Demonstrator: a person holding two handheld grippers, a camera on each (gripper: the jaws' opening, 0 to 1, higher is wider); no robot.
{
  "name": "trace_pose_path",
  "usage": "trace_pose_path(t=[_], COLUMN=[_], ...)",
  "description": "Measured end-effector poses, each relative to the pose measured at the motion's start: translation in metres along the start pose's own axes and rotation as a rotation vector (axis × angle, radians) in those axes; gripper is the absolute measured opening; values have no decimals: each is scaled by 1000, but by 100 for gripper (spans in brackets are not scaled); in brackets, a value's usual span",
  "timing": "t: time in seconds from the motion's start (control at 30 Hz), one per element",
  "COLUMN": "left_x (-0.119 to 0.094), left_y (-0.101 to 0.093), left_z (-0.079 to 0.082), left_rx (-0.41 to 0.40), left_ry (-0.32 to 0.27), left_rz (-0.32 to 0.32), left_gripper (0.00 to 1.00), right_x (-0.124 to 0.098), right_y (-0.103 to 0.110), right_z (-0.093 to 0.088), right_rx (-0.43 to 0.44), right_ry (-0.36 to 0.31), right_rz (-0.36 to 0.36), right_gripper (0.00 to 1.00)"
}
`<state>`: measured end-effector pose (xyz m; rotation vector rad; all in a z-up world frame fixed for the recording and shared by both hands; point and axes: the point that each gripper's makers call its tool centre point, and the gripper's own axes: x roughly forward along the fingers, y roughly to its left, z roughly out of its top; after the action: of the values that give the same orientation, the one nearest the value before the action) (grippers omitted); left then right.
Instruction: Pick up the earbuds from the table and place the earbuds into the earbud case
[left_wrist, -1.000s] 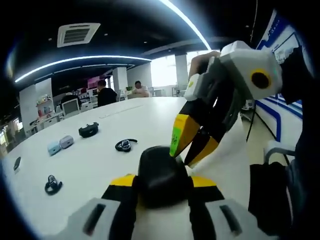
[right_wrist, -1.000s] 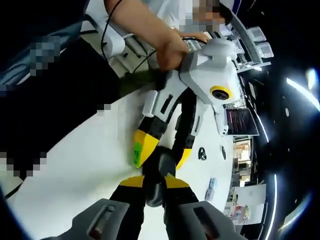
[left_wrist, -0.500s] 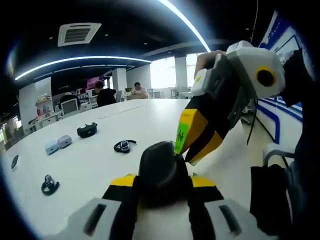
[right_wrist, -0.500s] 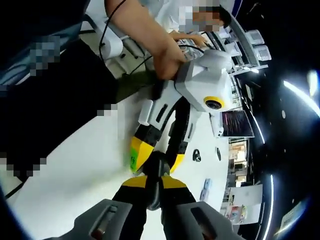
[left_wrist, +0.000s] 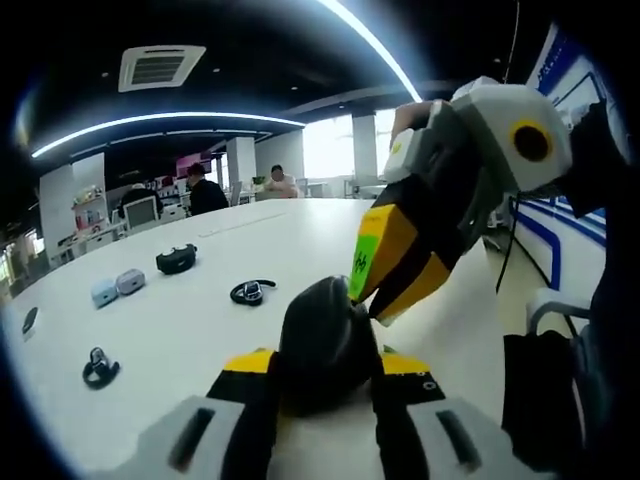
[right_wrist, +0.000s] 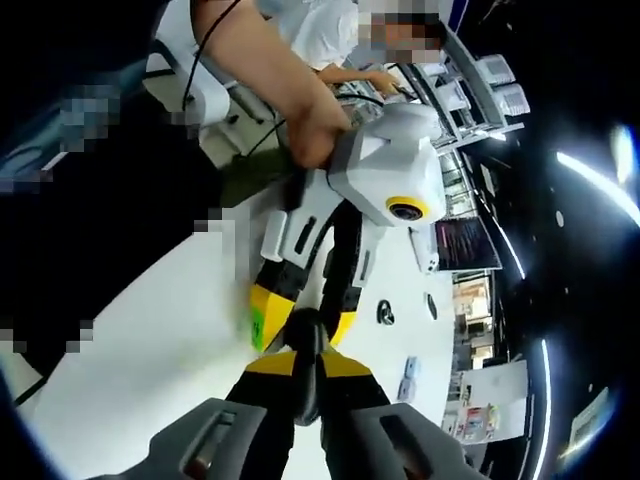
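Earbud case (left_wrist: 325, 345): black, rounded, clamped between the yellow-tipped jaws of the left gripper (left_wrist: 322, 372) and held above the white table (left_wrist: 190, 310) near its right edge, as seen in the left gripper view. The jaws are closed onto the case's two sides.

In the same view the right gripper (left_wrist: 372, 305) comes in from the upper right, its jaw tips brought close together and touching the top right of the case. Whether an earbud sits between those tips cannot be told.

In the right gripper view the right gripper (right_wrist: 305, 362) has its jaws nearly closed on a dark item at their tips; the item cannot be identified. Directly beyond, the left gripper (right_wrist: 297, 325) points back toward the camera, held by a hand (right_wrist: 310, 125) at its rear.

Elsewhere on the table, left gripper view: a black looped headset (left_wrist: 250, 291) lies near the middle; a second black looped item (left_wrist: 101, 368) near the near-left edge; a black case (left_wrist: 176, 259) further back; two pale cases, blue (left_wrist: 105, 293) and grey (left_wrist: 129, 282), touching side by side toward the left edge. Two people (left_wrist: 208, 191) sit at the far end of the table.
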<state>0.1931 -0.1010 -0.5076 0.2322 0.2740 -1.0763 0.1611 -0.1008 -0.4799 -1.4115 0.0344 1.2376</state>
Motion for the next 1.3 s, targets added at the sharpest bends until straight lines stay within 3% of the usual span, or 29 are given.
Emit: trace_pose_path(t=[0.23, 0.9, 1.17, 1.3], left_x=[0, -4, -5, -6], left_y=[3, 8, 9, 9], left_z=[-1, -2, -2, -2], left_rx=[-14, -44, -41, -40], left_ry=[-4, -10, -14, -16], left_rz=[6, 36, 41, 41], left_gripper=[38, 42, 42, 42], right_x=[2, 9, 7, 6], right_y=[-7, -37, -48, -52], right_z=[-1, -7, -14, -20], right_rx=[125, 288, 501, 695], right_ry=[-37, -79, -121, -176], right_rz=[27, -2, -96, -151], right_gripper=[7, 5, 15, 21])
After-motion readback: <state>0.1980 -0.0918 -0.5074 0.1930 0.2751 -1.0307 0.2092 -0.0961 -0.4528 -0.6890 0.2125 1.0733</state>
